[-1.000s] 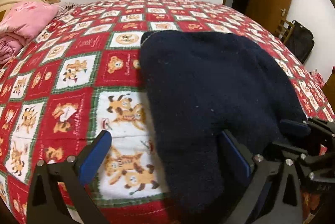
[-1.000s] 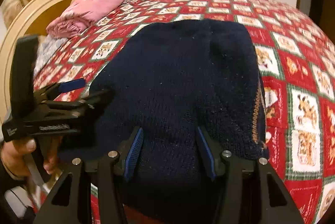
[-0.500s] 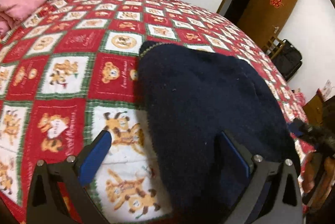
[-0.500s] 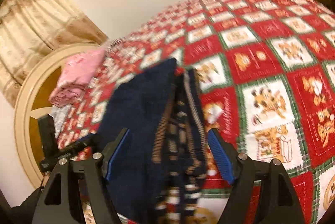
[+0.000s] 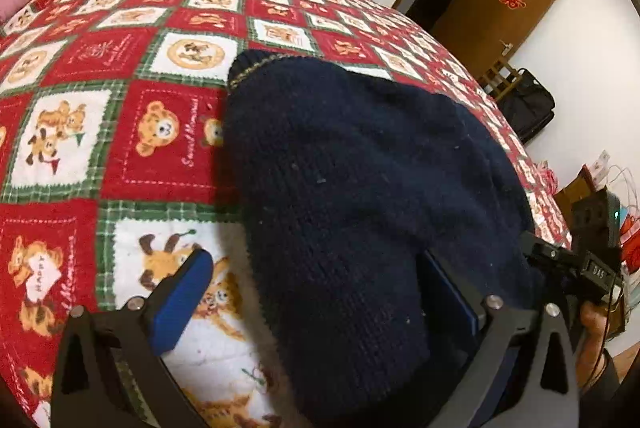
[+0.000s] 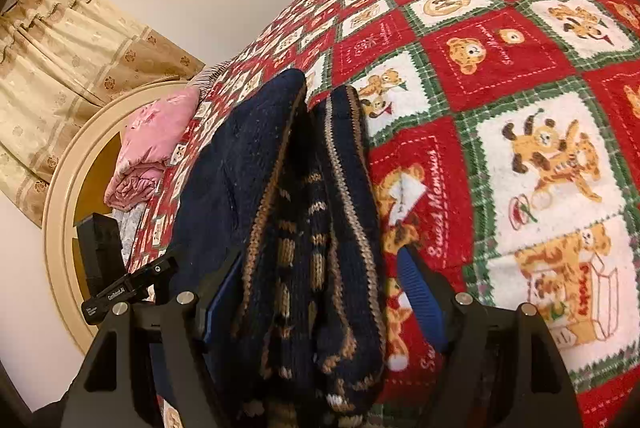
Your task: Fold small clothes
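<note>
holding: two grippers, one in each of my hands, both over the bed and pointing down at one dark garment.
sweater: one navy knit sweater (image 5: 360, 196), folded into a thick bundle, lying on the bedspread (image 5: 120, 132) near the edge closest to me.
sweater edges: from my right wrist view the sweater (image 6: 304, 228) shows its stacked hems side on, with tan and brown stripes; i count at least three layers, the exact number i cannot tell.
left gripper: my left gripper (image 5: 320, 308) stands wide; one blue pad (image 5: 180, 304) is over bare bedspread, clear of the knit, the other is half sunk against the sweater's near edge; nothing is pinched.
right gripper: my right gripper (image 6: 320, 312) has just been opening and now stands wide, with the folded edge of the sweater between its two fingers; the left pad lies close along the knit, the right pad (image 6: 420, 300) stands apart from it over the bedspread.
right gripper seen from the left: its black body (image 5: 576, 268) shows at the sweater's far right, with my right hand (image 5: 592, 332) under it.
left gripper seen from the right: its black body (image 6: 128, 280) sits beside the sweater's left side.
bedspread: one, red and white squares with bear pictures and green plaid borders.
pink bedding: one folded pile (image 6: 148, 152) at the head of the bed, well apart from the sweater.
headboard: one, cream and curved (image 6: 60, 212).
curtain: one, gold patterned (image 6: 72, 44).
door: one, brown, with a red ornament (image 5: 496, 4).
bag: one, black (image 5: 528, 104), on the floor by a wooden chair.
</note>
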The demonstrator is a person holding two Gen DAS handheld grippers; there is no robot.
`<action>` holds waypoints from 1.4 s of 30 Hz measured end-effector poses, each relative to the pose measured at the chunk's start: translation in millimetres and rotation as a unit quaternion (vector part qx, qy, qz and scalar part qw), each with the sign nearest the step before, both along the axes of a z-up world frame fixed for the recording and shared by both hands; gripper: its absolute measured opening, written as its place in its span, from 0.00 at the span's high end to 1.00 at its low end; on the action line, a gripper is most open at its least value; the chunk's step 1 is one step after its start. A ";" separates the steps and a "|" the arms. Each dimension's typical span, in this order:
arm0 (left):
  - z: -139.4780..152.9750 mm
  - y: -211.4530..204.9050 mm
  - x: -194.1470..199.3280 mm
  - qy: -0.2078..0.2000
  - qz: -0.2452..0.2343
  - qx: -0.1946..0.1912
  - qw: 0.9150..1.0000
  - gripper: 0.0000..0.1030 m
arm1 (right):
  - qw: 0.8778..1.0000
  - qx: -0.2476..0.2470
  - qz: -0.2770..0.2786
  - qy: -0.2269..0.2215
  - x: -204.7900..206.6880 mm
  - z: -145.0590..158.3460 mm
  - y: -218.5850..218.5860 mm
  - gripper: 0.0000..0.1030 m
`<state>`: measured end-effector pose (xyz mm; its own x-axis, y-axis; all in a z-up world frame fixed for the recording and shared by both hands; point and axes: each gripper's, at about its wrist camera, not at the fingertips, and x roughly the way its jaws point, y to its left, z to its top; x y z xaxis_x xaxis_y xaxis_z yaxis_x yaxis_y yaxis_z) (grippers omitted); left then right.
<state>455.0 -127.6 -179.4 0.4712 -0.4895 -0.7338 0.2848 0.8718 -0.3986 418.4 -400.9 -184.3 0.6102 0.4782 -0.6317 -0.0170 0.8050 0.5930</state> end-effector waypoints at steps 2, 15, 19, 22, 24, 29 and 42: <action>2.7 -6.6 -2.9 -0.013 0.000 0.019 1.000 0.00 | 1.000 -0.002 0.004 0.000 3.9 -0.3 4.4 0.33; 11.2 -24.1 -9.1 -0.064 -0.013 0.060 0.996 0.13 | 1.000 0.015 0.006 -0.008 11.4 -8.7 6.0 0.49; 11.8 -25.7 -8.1 -0.067 -0.013 0.062 0.996 0.16 | 1.000 -0.002 0.008 -0.015 9.5 -7.2 10.9 0.51; 13.8 -28.7 -10.8 -0.077 -0.018 0.068 0.995 0.20 | 1.000 -0.006 0.008 -0.016 9.7 -6.7 13.2 0.52; 15.3 -31.1 -11.6 -0.082 -0.020 0.073 0.994 0.23 | 1.000 -0.005 0.008 -0.016 10.3 -6.8 13.4 0.52; 23.6 -41.6 -21.4 -0.116 -0.029 0.107 0.987 0.51 | 0.999 -0.024 0.004 -0.023 7.1 -0.6 23.6 0.63; 81.1 -11.8 -66.9 -0.143 -0.005 0.078 0.987 0.67 | 0.997 -0.033 0.022 -0.069 -28.8 55.2 73.6 0.70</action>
<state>388.1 -139.4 -98.3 0.6660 -0.3864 -0.6381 0.3755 0.9128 -0.1608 389.6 -327.3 -129.1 0.6732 0.4670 -0.5733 -0.1314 0.8385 0.5288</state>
